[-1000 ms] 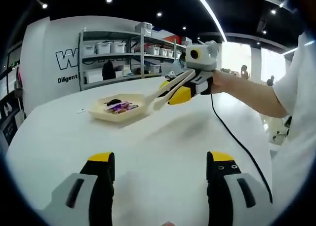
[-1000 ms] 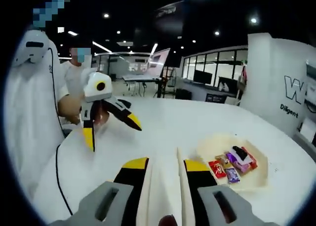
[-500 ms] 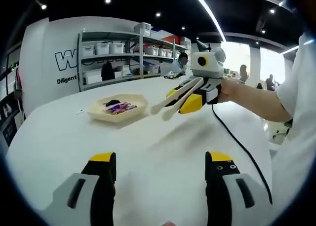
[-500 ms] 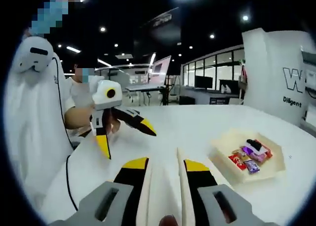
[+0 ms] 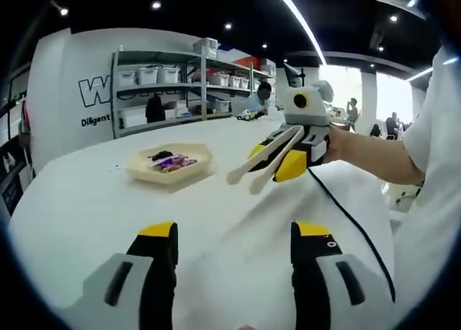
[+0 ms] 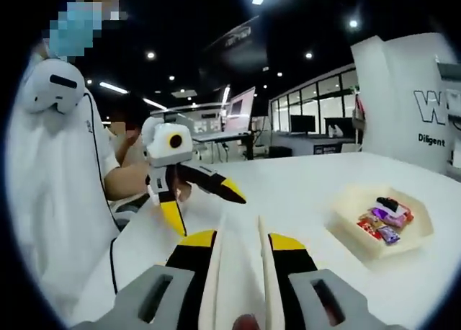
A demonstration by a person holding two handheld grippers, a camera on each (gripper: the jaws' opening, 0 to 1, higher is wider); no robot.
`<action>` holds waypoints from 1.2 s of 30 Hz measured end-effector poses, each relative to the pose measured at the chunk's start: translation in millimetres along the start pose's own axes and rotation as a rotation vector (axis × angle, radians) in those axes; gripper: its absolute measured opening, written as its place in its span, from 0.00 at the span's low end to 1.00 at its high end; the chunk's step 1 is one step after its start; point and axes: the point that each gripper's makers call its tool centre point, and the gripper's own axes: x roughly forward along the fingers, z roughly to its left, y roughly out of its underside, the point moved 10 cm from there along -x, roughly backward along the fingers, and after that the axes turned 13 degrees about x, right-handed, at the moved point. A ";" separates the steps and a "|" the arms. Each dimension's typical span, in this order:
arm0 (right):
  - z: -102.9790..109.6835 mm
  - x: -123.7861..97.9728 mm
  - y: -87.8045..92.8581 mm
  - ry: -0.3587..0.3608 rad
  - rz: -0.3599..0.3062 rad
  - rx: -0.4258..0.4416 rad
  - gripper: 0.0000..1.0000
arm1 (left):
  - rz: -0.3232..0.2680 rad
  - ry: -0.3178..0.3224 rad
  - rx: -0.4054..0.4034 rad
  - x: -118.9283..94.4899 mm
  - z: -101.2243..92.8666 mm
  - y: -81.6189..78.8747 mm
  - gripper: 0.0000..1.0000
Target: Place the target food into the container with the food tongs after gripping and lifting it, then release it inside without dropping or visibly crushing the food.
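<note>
In the left gripper view, a shallow cream hexagonal tray (image 5: 193,166) sits on the big white table (image 5: 86,207) over to the left, holding small wrapped snacks (image 5: 168,160) in purple, red and black. The left gripper (image 5: 230,233) is low in front, yellow-tipped jaws spread wide and holding nothing. To the right, the right gripper (image 5: 245,179) hangs over the table, jaws clamped on pale cream food tongs (image 5: 265,157) whose tips are slightly apart and carry nothing, well clear of the tray. Metal shelving with white bins (image 5: 162,74) stands behind.
</note>
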 end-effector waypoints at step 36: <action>23.6 2.3 -2.1 -0.164 -0.068 0.063 0.18 | -0.181 0.198 -0.050 -2.1 -10.4 -20.5 0.12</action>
